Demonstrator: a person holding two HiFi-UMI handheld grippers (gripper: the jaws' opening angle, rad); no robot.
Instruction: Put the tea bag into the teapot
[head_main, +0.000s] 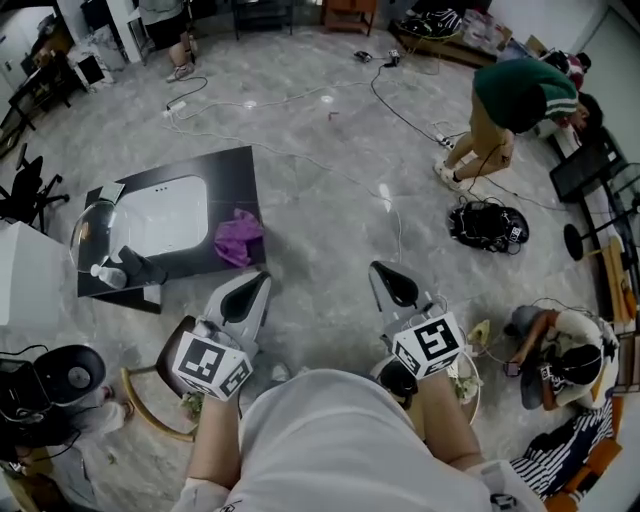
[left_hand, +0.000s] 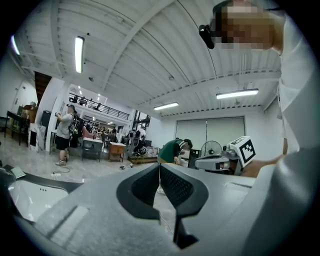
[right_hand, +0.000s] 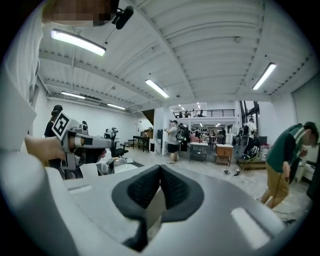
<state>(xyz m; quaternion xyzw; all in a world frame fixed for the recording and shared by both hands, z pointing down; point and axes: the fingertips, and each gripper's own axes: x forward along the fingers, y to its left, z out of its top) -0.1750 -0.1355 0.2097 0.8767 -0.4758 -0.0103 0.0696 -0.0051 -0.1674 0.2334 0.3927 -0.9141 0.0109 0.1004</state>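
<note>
- Fingers are pressing together on the left gripper (head_main: 250, 292) and the right gripper (head_main: 392, 283); a pale strip is possibly showing in the right's.
- The likely teapot (head_main: 90, 225) is sitting on the table (head_main: 230, 175), ahead-left and nearer the left gripper.

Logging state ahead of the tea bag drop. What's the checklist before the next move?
1. Right claw shut on something: ok, it pinches a tan flat piece.
2. That piece is the tea bag: cannot tell.
3. Left claw shut and empty: ok.
4. Clear glass vessel, likely the teapot, on the black table: ok.
5. Vessel mouth open: cannot tell.
6. Claws over the table: not ok, both are close to the person's body, short of the table.
</note>
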